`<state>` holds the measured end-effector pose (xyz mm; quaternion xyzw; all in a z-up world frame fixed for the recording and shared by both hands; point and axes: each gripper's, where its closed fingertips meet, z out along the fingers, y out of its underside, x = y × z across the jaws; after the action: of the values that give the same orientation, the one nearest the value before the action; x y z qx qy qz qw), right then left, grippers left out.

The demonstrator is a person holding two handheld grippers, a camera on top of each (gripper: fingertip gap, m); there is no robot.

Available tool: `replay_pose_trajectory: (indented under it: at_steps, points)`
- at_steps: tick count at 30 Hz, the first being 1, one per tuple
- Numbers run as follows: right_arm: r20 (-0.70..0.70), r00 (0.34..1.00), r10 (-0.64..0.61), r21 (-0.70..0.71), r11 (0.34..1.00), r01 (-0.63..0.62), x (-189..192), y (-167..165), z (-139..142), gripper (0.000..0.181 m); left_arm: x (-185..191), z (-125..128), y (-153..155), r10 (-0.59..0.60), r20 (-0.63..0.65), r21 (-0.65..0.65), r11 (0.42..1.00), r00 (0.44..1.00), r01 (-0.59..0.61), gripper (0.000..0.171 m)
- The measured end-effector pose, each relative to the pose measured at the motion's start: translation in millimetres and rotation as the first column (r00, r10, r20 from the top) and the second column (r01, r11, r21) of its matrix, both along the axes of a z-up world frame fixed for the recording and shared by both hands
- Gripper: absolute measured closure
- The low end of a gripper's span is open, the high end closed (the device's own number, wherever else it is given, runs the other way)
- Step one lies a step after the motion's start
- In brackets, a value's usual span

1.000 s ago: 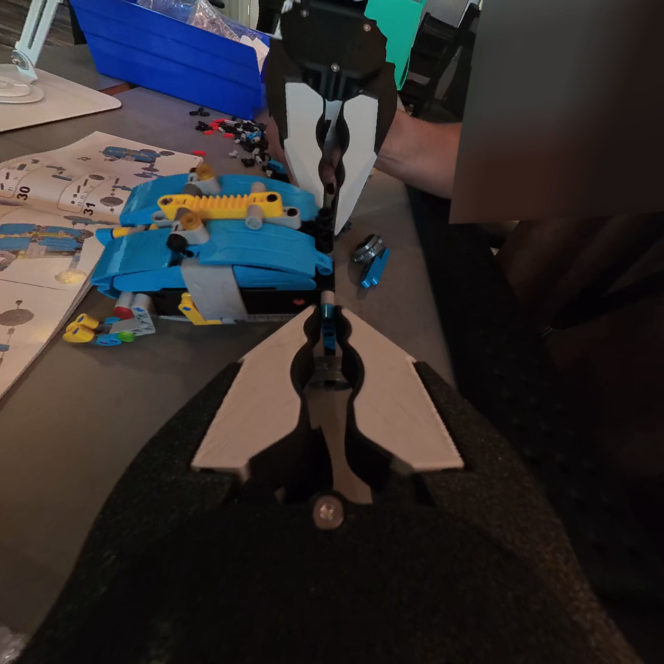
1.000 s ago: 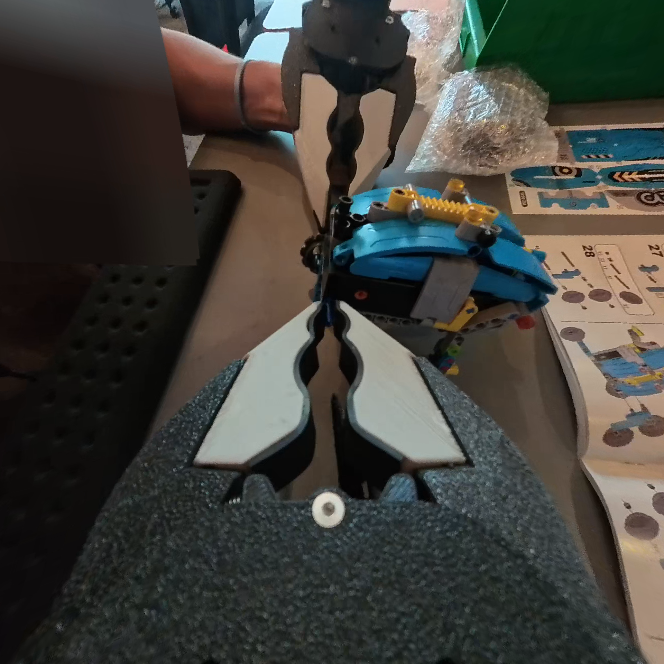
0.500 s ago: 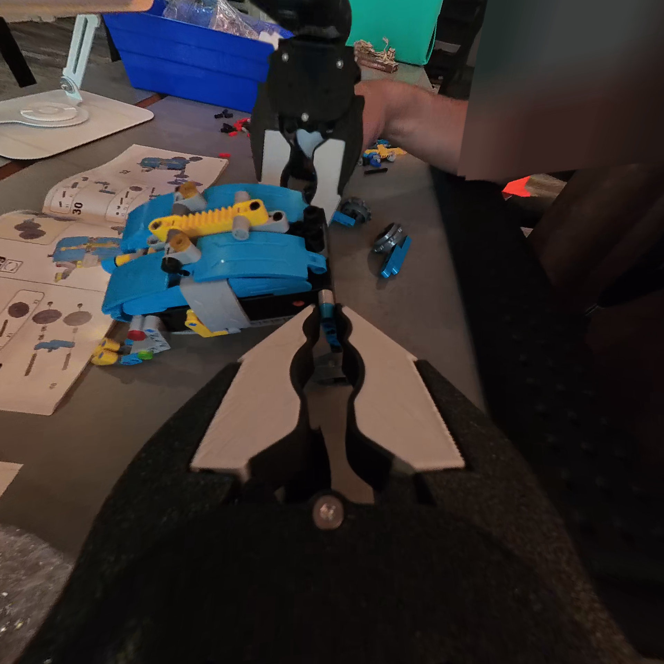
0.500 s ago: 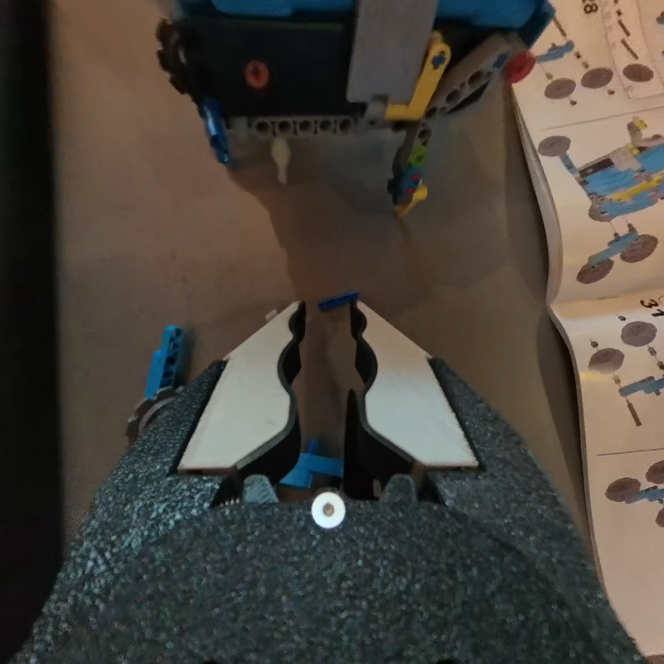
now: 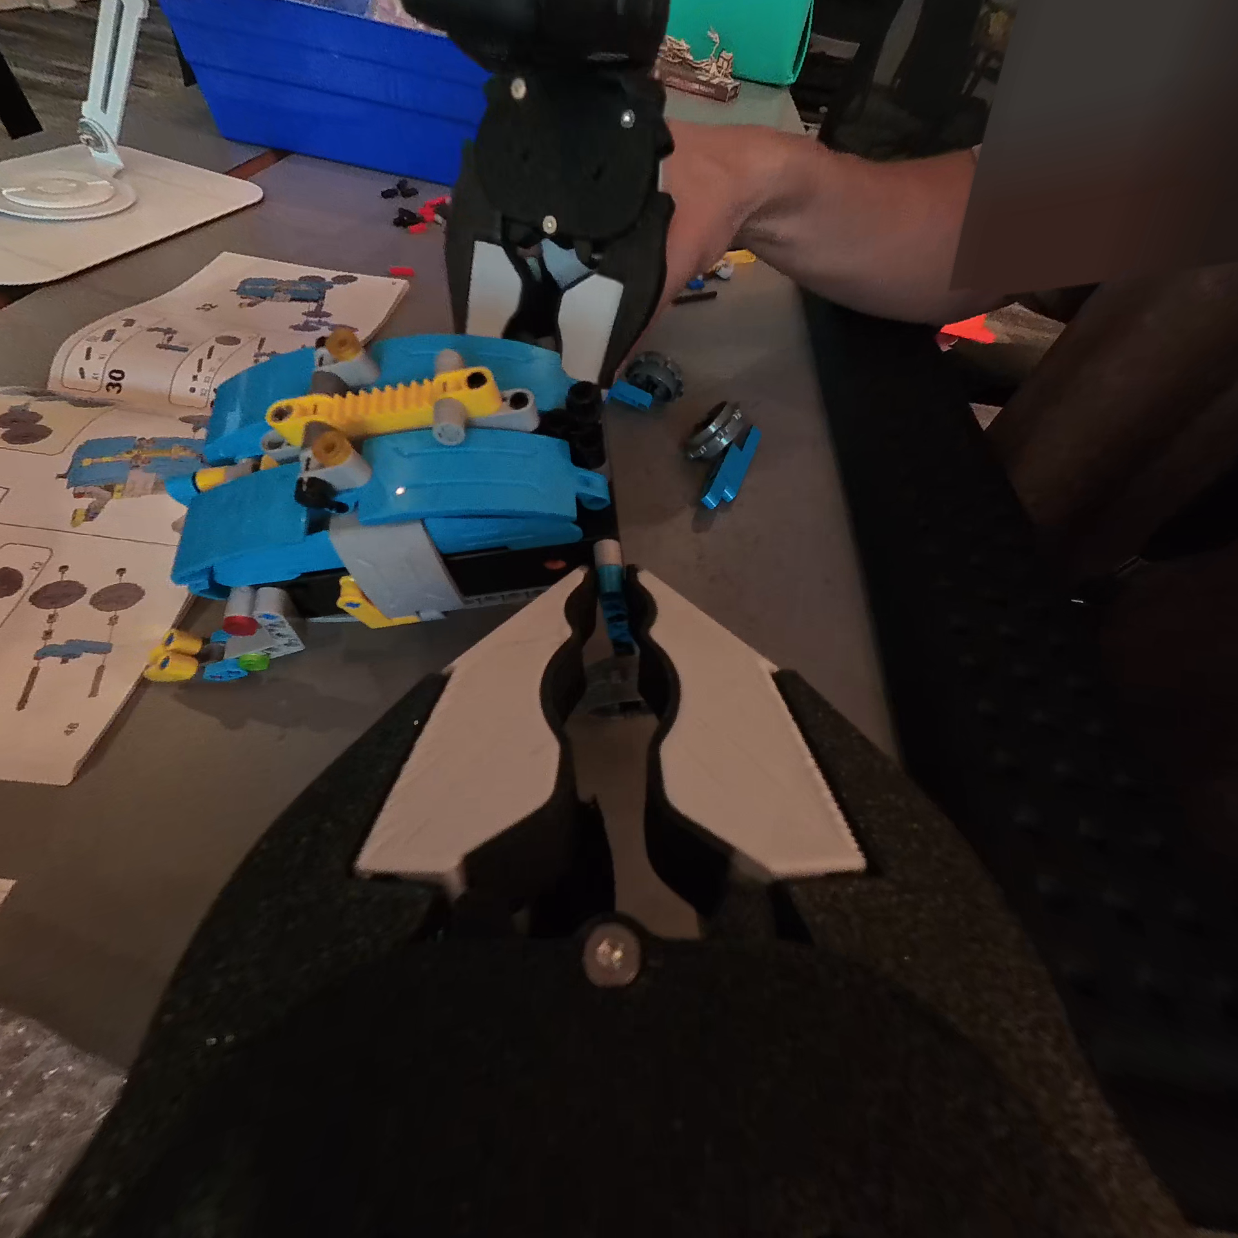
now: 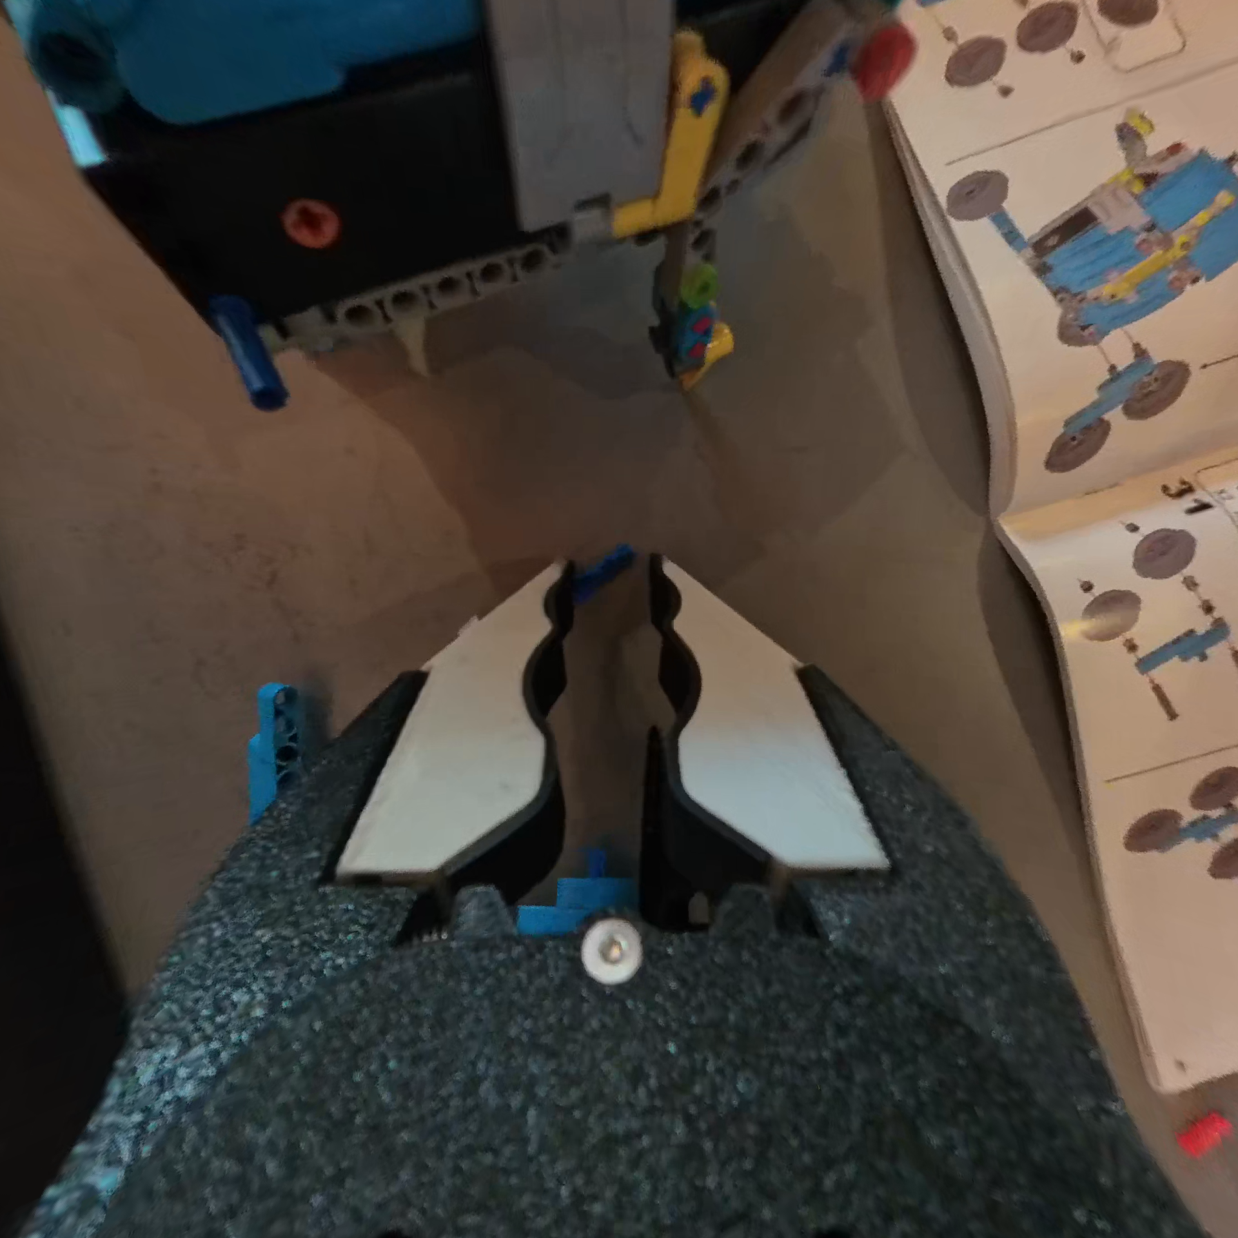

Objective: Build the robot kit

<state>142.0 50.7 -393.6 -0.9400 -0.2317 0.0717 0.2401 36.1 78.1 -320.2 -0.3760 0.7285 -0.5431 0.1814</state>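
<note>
A blue toy-brick vehicle body (image 5: 402, 482) with a yellow toothed bar on top lies on the grey table (image 5: 737, 603). My left gripper (image 5: 613, 589) is shut on a small blue pin piece (image 5: 615, 603). The pin's grey tip is right beside the model's black base corner. My right gripper (image 6: 609, 569) is open and points down at the table in front of the model (image 6: 301, 167). A small blue pin (image 6: 603, 568) lies on the table between its tips. In the left wrist view the right gripper (image 5: 556, 321) hangs behind the model.
An open instruction booklet (image 5: 100, 502) lies left of the model and shows at the right in the right wrist view (image 6: 1105, 435). Two grey gears with blue beams (image 5: 723, 449) lie nearby. A blue bin (image 5: 321, 87) stands at the back. A person's forearm (image 5: 837, 214) is over the table's right side. Spacing between my two grippers at the tips: around 15 centimetres.
My right gripper has left the model's end, opened, moved back and tilted down over a loose blue pin. My left gripper still holds its pin by the model.
</note>
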Motion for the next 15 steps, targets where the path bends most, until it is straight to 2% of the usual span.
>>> replay_pose_trajectory:
  at_steps: [1,3,6,9,11,12,14,15]
  points:
    - [0.013,1.000,0.003,-0.014,1.000,-0.003,-3,-1,0,0.165,0,0,0,0.001,-0.003,0.001,1.000,1.000,-0.001,0.164]
    - [0.000,1.000,-0.017,-0.043,0.999,0.017,-8,-2,0,0.177,0,-1,0,0.004,-0.007,0.007,1.000,1.000,-0.004,0.164]
    - [-0.041,0.999,-0.031,-0.038,0.999,0.029,-8,-3,1,0.177,2,-2,0,0.012,-0.008,0.019,1.000,1.000,-0.012,0.163]
    - [-0.251,0.966,-0.065,0.053,0.995,0.080,-10,0,26,0.177,1,-2,-1,0.017,-0.001,0.039,0.999,1.000,-0.017,0.163]
    - [-0.413,0.909,-0.053,0.170,0.976,0.135,-10,3,61,0.177,0,-2,-3,0.009,0.017,0.065,0.998,1.000,-0.010,0.163]
    - [-0.508,0.861,-0.029,0.227,0.960,0.166,-14,4,80,0.177,0,-2,-3,0.009,0.013,0.060,0.998,1.000,-0.010,0.163]
    - [-0.685,0.726,0.064,0.307,0.928,0.209,-28,6,116,0.178,1,-2,-4,0.007,0.003,0.037,0.999,1.000,-0.008,0.164]
    - [-0.736,0.674,0.065,0.309,0.918,0.249,-32,10,122,0.178,1,-2,-4,0.006,0.004,0.029,1.000,1.000,-0.007,0.164]
